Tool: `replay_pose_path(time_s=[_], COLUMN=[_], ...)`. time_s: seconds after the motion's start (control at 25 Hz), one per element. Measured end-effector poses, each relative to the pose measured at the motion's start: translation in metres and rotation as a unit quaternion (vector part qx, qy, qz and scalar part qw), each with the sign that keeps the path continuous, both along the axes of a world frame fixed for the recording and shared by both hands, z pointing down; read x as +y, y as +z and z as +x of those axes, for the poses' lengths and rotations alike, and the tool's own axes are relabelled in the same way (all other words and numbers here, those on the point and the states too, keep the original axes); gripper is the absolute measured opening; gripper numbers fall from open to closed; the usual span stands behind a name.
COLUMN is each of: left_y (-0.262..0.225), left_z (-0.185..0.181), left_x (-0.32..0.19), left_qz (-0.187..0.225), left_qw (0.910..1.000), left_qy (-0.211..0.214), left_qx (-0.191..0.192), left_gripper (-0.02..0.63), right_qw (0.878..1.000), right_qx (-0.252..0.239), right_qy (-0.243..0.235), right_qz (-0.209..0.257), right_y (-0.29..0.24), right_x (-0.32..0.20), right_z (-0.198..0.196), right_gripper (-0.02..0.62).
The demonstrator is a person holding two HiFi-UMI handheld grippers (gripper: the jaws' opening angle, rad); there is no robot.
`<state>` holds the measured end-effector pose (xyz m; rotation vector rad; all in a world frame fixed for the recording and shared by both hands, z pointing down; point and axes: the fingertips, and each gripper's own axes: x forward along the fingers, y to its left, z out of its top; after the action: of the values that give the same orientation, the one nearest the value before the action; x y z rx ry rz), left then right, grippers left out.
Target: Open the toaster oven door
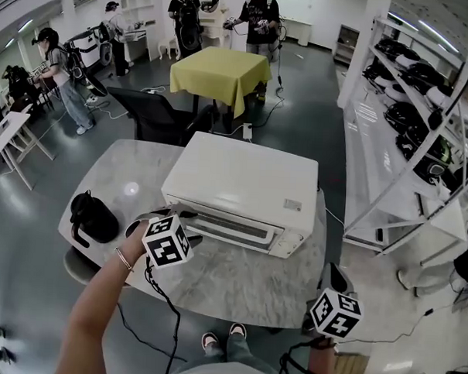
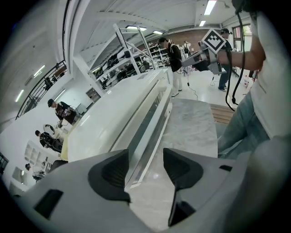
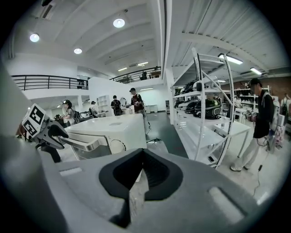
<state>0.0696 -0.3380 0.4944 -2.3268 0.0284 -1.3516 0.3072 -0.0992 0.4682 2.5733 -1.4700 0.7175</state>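
A: Sitting on the counter (image 1: 237, 287), the toaster oven (image 1: 242, 179) has its door shut.

B: And the grippers?

A: The left gripper (image 2: 145, 169) has its fingers spread wide around the handle (image 2: 151, 141) end, not squeezing. The right gripper (image 3: 143, 172) has its fingers pressed together, holding nothing.

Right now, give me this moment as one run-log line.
left tool: open, jaws around handle end, not clamped | right tool: shut, empty, held aside | toaster oven door: closed | phase: pre-grasp
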Motion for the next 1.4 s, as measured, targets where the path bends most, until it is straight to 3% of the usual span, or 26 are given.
replay_pose_path(time_s=[0.36,0.6,0.96,1.4], left_y=[0.003,0.007,0.018,0.045], left_z=[-0.015,-0.028,-0.046,-0.072], left_x=[0.019,0.031,0.051,0.078], left_qz=[-0.05,-0.048,-0.084,-0.127], left_qw=[0.9981,0.9964,0.9828,0.9762], left_qy=[-0.015,-0.035,-0.099,-0.113], left_qx=[0.032,0.06,0.131,0.135], left_gripper=[0.238,0.238,0.238,0.238], right_qw=[1.0,0.999,0.999,0.997], right_qx=[0.006,0.012,0.02,0.022], right_qy=[-0.018,-0.033,-0.049,-0.076], right_qz=[-0.002,-0.005,-0.011,-0.02], right_y=[-0.003,-0.008,-0.009,-0.005], right_x=[-0.015,-0.024,-0.03,-0.038], right_z=[-0.004,-0.012,-0.02,-0.044], right_gripper=[0.006,0.006,0.005,0.005])
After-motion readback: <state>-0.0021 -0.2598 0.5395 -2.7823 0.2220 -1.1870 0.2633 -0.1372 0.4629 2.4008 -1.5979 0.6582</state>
